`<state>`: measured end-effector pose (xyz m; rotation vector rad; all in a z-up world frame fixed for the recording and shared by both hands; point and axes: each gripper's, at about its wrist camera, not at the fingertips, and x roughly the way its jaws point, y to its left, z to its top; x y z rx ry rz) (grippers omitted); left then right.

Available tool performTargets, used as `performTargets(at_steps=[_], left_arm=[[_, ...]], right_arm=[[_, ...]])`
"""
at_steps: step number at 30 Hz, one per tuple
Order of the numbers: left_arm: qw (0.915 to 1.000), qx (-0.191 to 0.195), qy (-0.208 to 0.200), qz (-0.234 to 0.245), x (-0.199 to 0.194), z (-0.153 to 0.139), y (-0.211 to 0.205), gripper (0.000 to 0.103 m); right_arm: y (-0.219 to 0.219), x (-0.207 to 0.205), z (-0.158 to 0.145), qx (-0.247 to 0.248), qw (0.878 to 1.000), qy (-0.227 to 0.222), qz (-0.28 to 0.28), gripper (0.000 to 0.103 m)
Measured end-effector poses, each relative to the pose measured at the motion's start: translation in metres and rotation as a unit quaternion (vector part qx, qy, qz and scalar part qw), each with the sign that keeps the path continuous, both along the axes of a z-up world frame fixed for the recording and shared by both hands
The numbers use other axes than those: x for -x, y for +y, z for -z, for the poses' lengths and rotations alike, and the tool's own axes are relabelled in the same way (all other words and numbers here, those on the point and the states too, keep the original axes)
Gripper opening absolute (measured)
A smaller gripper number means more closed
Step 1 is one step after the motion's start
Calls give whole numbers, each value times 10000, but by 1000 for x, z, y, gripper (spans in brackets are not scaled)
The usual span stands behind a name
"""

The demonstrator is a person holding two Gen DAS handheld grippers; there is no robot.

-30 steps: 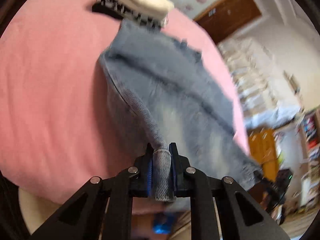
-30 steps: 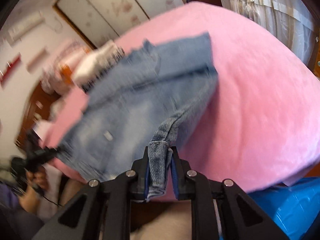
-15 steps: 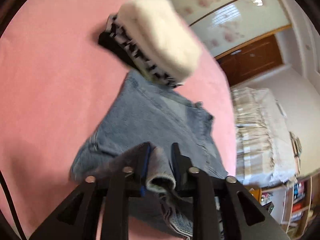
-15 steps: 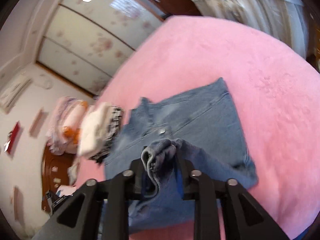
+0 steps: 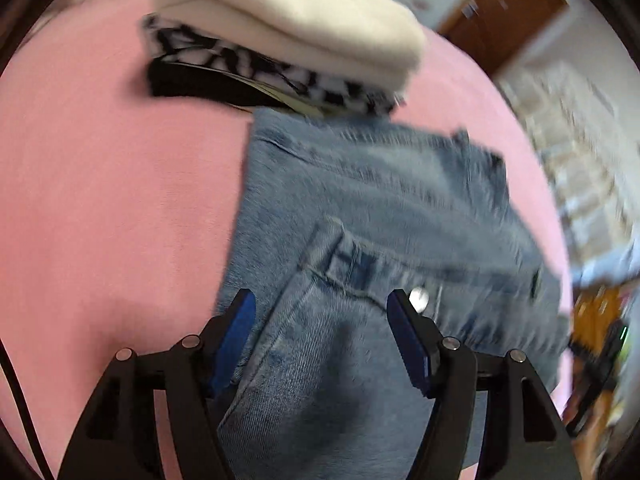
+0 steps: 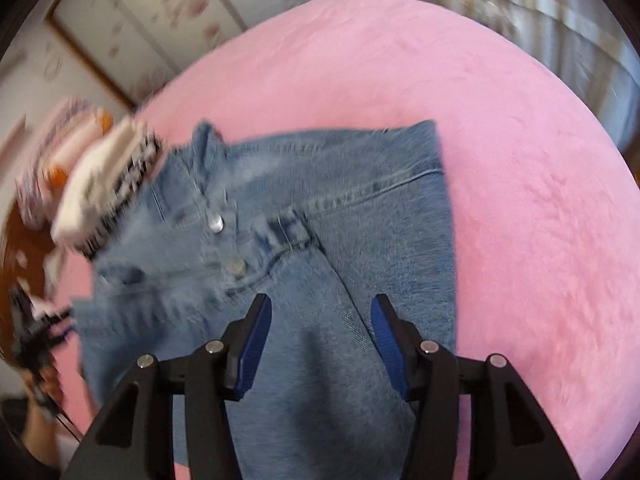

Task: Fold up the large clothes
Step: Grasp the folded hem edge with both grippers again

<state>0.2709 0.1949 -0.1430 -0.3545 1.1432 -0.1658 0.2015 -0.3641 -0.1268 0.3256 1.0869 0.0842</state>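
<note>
On the pink bed [image 5: 100, 208], left wrist view: jeans [image 5: 360, 216] lying folded, directly ahead of and beneath the left gripper [image 5: 320, 312]. Jaws spread wide, nothing between the blue pads [image 5: 236, 336], denim only passing under them. Waistband with belt loop and metal button [image 5: 419, 295] just beyond the fingertips; long axis of the bundle running from the gripper toward the far stack of folded clothes [image 5: 280, 36], which meets or overlaps the jeans' far edge.

Right wrist view: right gripper [image 6: 318, 316] likewise released, jaws apart over the near end of the same jeans [image 6: 320, 208]. Folded layer running straight away from the fingers, waistband crossing in front, bare bed [image 6: 520, 160] to the right, stack of folded clothes [image 6: 104, 184] at far left. Both grippers about equally near; next fold probably along this fore-and-aft axis.
</note>
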Motion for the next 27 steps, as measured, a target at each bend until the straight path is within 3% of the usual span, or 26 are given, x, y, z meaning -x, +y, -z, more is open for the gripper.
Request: performTargets(at_steps=[5,11,16,20,23,24,25,27], left_arm=[[9971,-590,-24,477,-3,12,-19,67],[9907,-1019,-75,894,-14,18,-38,67],[9753,-1588,-180,1526,-21,21,-65,70],[9728,-1616,-90,1656,-25,26,-66,70],[9726,-1597,-80,1687,-24,26,-67,59],[9704,-1688,-113,1725,-21,25,-70,47],[9654,-1933,-181,1743,-17,24,-74,42],[9574,-2327,-285,1688,-10,21,-79,19]], right_arm=[[22,-14,8,560,9969,-115,-544,52],[33,-32,15,717,9932,-121,-910,52],[47,-37,21,979,9875,-176,-1222,56],[60,-40,27,1286,9816,-301,-1379,58],[65,-37,28,1437,9792,-386,-1377,50],[65,-34,27,1509,9781,-430,-1367,45],[67,-32,26,1643,9761,-477,-1342,28],[68,-26,24,1848,9731,-534,-1264,16]])
